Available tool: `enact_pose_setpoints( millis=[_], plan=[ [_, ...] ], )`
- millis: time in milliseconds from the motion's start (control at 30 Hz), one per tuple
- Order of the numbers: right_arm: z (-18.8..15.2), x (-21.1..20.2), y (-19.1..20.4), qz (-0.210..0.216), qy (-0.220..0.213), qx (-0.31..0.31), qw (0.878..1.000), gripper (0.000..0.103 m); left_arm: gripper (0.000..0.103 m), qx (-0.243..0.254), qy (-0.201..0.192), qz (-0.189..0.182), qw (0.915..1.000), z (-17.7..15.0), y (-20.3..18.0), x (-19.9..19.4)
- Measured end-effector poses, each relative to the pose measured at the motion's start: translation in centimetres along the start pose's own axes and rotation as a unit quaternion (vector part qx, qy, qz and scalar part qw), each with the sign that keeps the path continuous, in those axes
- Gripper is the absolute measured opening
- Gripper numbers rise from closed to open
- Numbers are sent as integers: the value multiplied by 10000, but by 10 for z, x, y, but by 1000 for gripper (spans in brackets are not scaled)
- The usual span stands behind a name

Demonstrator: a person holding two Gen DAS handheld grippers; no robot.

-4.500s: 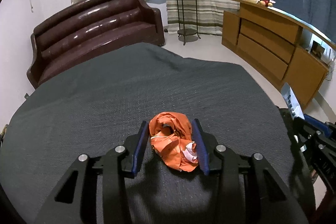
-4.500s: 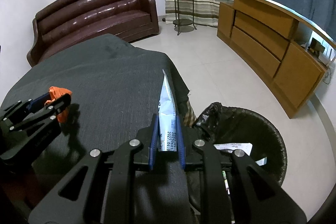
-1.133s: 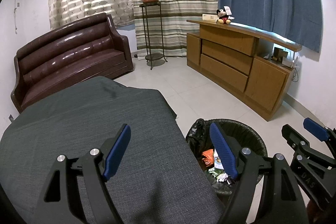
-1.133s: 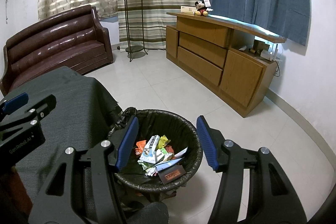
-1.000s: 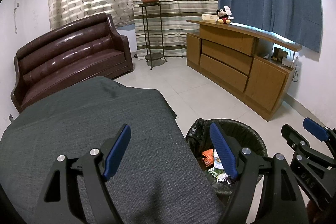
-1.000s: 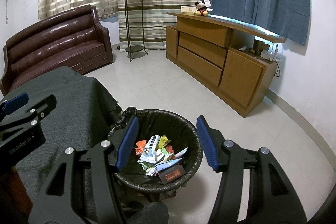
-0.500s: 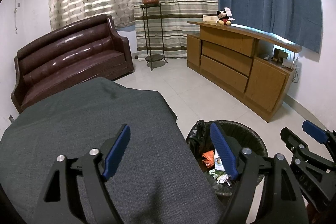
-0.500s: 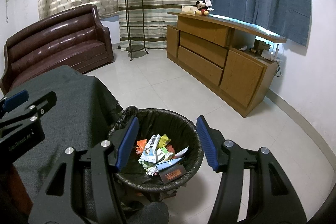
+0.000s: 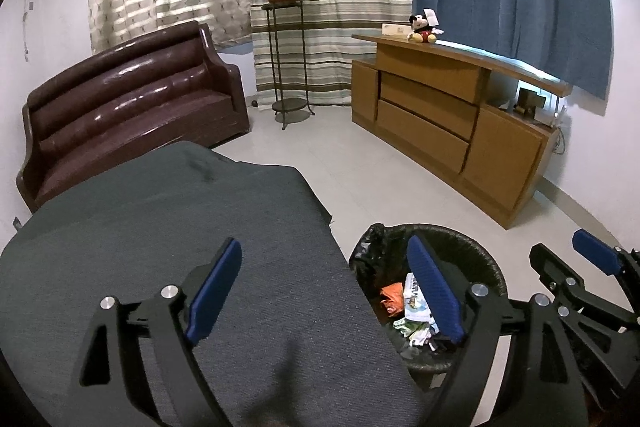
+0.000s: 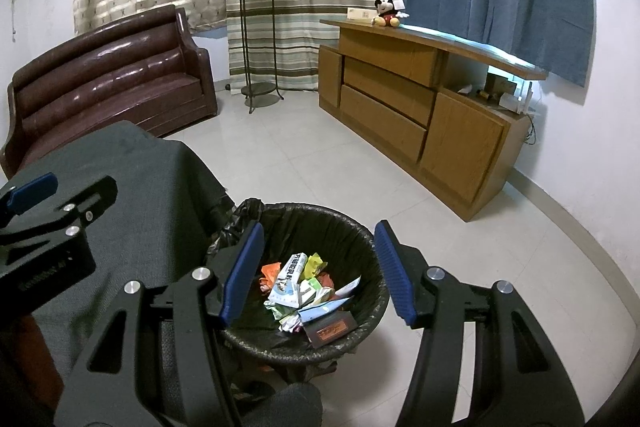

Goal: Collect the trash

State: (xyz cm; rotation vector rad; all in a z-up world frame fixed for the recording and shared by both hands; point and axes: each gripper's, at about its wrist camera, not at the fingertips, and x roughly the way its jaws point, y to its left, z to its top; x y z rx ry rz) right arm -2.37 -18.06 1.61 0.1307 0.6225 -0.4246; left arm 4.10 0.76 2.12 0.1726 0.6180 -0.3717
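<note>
Orange wrapper now in bin — left gripper jaws opening, empty.

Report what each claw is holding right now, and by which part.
Nothing is held. The left claw is empty, its jaws opening; the right claw hangs open and empty above the trash bin, with wrappers lying inside.

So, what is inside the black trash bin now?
Inside the black trash bin lies a pile of wrappers: an orange wrapper, a white and blue tube, a yellow wrapper and a brown packet. Whatever lies under this pile is covered.
</note>
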Motion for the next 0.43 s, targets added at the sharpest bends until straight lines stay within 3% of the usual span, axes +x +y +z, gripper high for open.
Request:
enact_pose_setpoints(
  millis=[267, 433],
  plan=[
    [0, -1, 0, 2, 2, -4, 10000, 56, 83, -47, -56, 37, 10000, 0, 4, -3],
    [1, 0, 1, 7, 12, -18, 10000, 56, 83, -116, 125, 28, 9999, 0, 10, 2]
  ],
)
